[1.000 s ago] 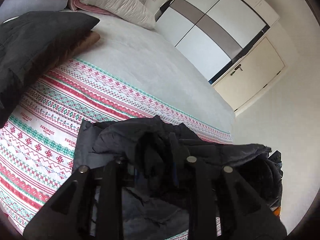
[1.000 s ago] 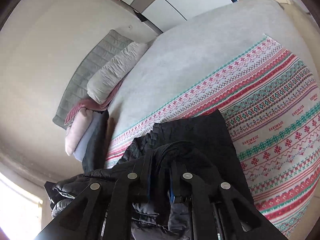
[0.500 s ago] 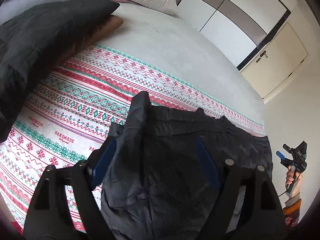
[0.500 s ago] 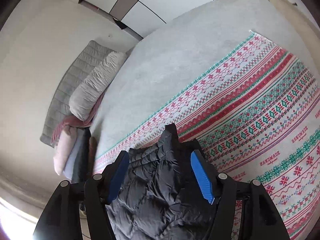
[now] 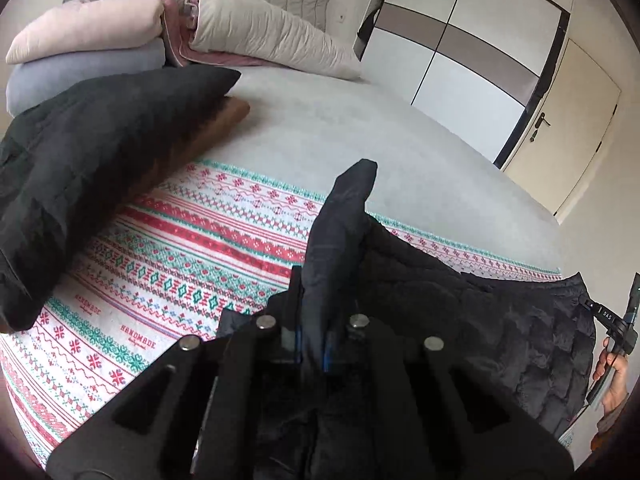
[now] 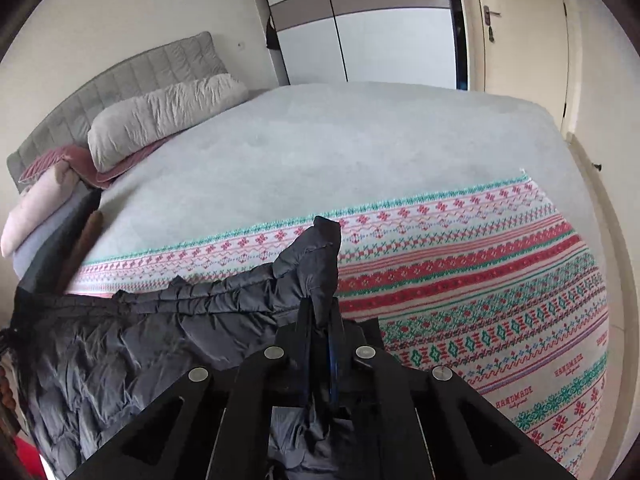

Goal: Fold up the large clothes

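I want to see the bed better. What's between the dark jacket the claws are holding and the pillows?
In the right wrist view, between the dark jacket and pillows: patterned blanket, then bare grey bedcover.

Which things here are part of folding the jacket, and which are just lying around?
Job: jacket, pinched by left tongs and right tongs, both having just closed on it; patterned blanket under it.
Lying about: folded black garment, pillows, wardrobe, door.
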The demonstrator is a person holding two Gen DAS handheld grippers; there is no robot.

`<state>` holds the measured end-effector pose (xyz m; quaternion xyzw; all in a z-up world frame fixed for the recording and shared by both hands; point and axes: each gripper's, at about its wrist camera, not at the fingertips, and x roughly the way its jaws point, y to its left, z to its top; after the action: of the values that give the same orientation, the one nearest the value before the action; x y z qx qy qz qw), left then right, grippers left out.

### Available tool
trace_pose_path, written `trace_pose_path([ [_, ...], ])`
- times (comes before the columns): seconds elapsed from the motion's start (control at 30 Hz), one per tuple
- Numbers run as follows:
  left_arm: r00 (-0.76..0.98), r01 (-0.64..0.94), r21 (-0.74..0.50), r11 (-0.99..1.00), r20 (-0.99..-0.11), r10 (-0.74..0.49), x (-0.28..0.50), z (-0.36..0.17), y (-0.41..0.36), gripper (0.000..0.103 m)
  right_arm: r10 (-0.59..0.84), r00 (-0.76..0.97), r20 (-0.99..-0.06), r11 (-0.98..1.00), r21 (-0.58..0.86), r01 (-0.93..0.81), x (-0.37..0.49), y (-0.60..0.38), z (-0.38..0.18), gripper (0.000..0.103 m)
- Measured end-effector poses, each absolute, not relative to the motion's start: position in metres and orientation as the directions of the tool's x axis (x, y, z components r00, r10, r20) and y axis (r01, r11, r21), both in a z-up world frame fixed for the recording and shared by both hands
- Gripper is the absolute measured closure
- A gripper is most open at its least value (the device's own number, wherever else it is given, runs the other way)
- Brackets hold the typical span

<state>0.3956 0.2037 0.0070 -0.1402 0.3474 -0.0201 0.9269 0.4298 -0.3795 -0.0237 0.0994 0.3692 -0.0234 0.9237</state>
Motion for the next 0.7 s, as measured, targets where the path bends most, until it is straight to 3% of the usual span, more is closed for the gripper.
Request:
trace_pose_path([
  [0.17,0.749,-0.126,-0.197,0.972,-0.661,-0.036,0.438,-0.02,0.2,0.094,-0.064,0.726,-0.685,0.976,0.11,0.189,0.461,-0.379,-0.037,0.098],
  [0.43,0.617,-0.247,-0.128,0.96,-0.785,0.054,0.478,-0.096,0.215,0.082,-0.131,0.59,-0.797,0.958,0.052,0.283,0.494,-0.39,-0.121,0.096],
  [0.47,0.609,-0.257,-0.117,0.959,-0.79,0.067,0.478,-0.095,0.217,0.08,-0.124,0.584,-0.802,0.951,0.072,0.301,0.493,-0.395,-0.122,0.094],
  [0.53,0.61,-0.263,-0.083,0.961,-0.786,0.099,0.472,-0.085,0.217,0.078,-0.134,0.584,-0.8,0.941,0.082,0.328,0.486,-0.403,-0.116,0.077],
  [0.6,0.643,-0.244,-0.061,0.968,-0.757,0.114,0.458,-0.064,0.209,0.077,-0.166,0.604,-0.779,0.944,0.051,0.325,0.475,-0.4,-0.1,0.073],
  [0.63,0.662,-0.216,-0.065,0.974,-0.743,0.097,0.453,-0.052,0.2,0.07,-0.172,0.613,-0.771,0.951,0.033,0.308,0.471,-0.393,-0.09,0.071],
  [0.7,0.683,-0.137,-0.098,0.986,-0.73,0.023,0.446,-0.03,0.172,0.048,-0.148,0.643,-0.751,0.968,0.024,0.25,0.463,-0.365,-0.066,0.064],
])
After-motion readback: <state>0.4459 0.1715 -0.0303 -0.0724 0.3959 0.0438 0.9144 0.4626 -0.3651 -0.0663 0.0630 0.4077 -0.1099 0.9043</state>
